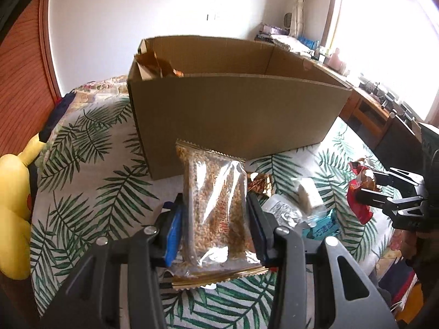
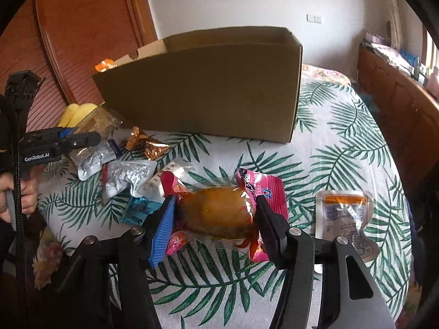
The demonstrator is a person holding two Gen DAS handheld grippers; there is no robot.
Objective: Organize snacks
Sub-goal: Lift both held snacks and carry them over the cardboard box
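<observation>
Now: left gripper (image 1: 216, 213) clamped on clear grain-bar packet (image 1: 216, 205), raised above leaf-print cloth (image 1: 109, 186) just before cardboard box (image 1: 233, 109). Right gripper (image 2: 216, 216) clamped on pink-wrapped brown snack (image 2: 219, 213), also off cloth, loose packets (image 2: 129, 175) beside, box behind.

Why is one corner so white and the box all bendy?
In the left wrist view, daylight from the window washes out the upper right corner and part of the wall. In both views the fisheye lens bows the straight edges of the cardboard box and darkens the picture corners; the right wrist view is more evenly lit.
</observation>
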